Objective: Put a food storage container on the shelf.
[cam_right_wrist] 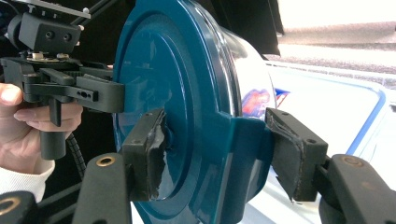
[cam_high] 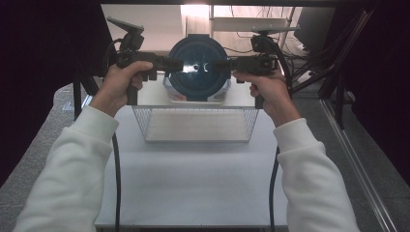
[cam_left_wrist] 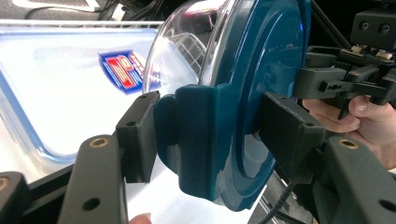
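Your round container (cam_high: 199, 67) hides most of the lidded box (cam_high: 193, 98) behind it; its logo (cam_left_wrist: 122, 68) is unreadable.

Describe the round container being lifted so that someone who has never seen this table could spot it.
Look past the wire basket on the white table. Above the flat rectangular blue-rimmed box, both tools clamp a round clear container. Its dark teal lid with side clips marks it out.

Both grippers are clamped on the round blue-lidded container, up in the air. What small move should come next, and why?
Probably bring it toward the person and lower it over the wire basket. The left gripper and right gripper hold the blue-lidded container by opposite lid tabs, above the rectangular container behind the basket.
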Action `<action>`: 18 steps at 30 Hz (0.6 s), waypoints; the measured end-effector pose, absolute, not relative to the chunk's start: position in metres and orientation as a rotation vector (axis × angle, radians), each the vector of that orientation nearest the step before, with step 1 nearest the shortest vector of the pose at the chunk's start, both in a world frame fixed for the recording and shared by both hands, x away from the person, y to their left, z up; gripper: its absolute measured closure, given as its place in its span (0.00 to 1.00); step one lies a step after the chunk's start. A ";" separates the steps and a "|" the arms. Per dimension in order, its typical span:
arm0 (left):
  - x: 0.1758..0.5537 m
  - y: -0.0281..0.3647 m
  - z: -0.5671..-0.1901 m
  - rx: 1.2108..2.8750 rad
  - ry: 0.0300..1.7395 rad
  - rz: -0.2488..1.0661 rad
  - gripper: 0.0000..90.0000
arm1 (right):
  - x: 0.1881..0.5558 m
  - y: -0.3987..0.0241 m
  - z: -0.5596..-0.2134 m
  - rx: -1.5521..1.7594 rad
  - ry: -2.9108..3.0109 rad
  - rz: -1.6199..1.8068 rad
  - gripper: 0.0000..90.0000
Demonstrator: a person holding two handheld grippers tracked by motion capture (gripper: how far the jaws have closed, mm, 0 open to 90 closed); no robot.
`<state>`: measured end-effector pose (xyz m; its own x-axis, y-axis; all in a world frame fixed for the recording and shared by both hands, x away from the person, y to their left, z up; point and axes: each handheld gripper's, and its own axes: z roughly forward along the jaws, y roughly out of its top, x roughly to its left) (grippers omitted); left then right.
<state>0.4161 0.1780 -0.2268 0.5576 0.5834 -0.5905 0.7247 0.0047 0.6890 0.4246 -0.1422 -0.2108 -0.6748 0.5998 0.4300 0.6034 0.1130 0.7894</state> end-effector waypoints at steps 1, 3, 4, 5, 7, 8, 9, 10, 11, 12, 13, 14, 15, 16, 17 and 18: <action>0.420 0.178 -0.226 1.674 1.114 -0.159 0.43 | 0.429 -0.141 -0.210 -1.268 -2.344 -1.657 0.44; 0.428 0.179 -0.226 1.674 1.123 -0.167 0.43 | 0.437 -0.140 -0.209 -1.275 -2.337 -1.645 0.44; 0.432 0.180 -0.227 1.672 1.126 -0.172 0.43 | 0.441 -0.139 -0.209 -1.282 -2.335 -1.639 0.44; 0.435 0.181 -0.228 1.669 1.130 -0.176 0.43 | 0.445 -0.139 -0.210 -1.285 -2.331 -1.639 0.44; 0.441 0.183 -0.231 1.664 1.137 -0.189 0.43 | 0.452 -0.137 -0.211 -1.284 -2.331 -1.641 0.44; 0.445 0.185 -0.233 1.663 1.142 -0.196 0.43 | 0.455 -0.136 -0.212 -1.287 -2.326 -1.635 0.44; 0.448 0.186 -0.236 1.660 1.149 -0.204 0.43 | 0.458 -0.135 -0.213 -1.289 -2.326 -1.631 0.44; 0.452 0.186 -0.238 1.655 1.161 -0.212 0.43 | 0.462 -0.134 -0.216 -1.297 -2.322 -1.627 0.44; 0.456 0.187 -0.241 1.657 1.165 -0.219 0.43 | 0.465 -0.133 -0.218 -1.305 -2.317 -1.620 0.44; 0.459 0.187 -0.243 1.654 1.172 -0.227 0.42 | 0.468 -0.132 -0.221 -1.316 -2.307 -1.611 0.44; 0.461 0.188 -0.244 1.634 1.179 -0.232 0.43 | 0.472 -0.132 -0.225 -1.322 -2.292 -1.612 0.44; 0.463 0.188 -0.245 1.626 1.182 -0.226 0.43 | 0.475 -0.133 -0.227 -1.331 -2.265 -1.621 0.44; 0.464 0.188 -0.245 1.621 1.185 -0.223 0.43 | 0.477 -0.134 -0.228 -1.336 -2.254 -1.623 0.44; 0.466 0.187 -0.246 1.611 1.193 -0.226 0.43 | 0.479 -0.134 -0.229 -1.339 -2.245 -1.624 0.44; 0.468 0.187 -0.248 1.591 1.204 -0.235 0.43 | 0.482 -0.134 -0.230 -1.347 -2.232 -1.626 0.44; 0.470 0.188 -0.250 1.574 1.219 -0.248 0.43 | 0.484 -0.135 -0.231 -1.365 -2.209 -1.621 0.44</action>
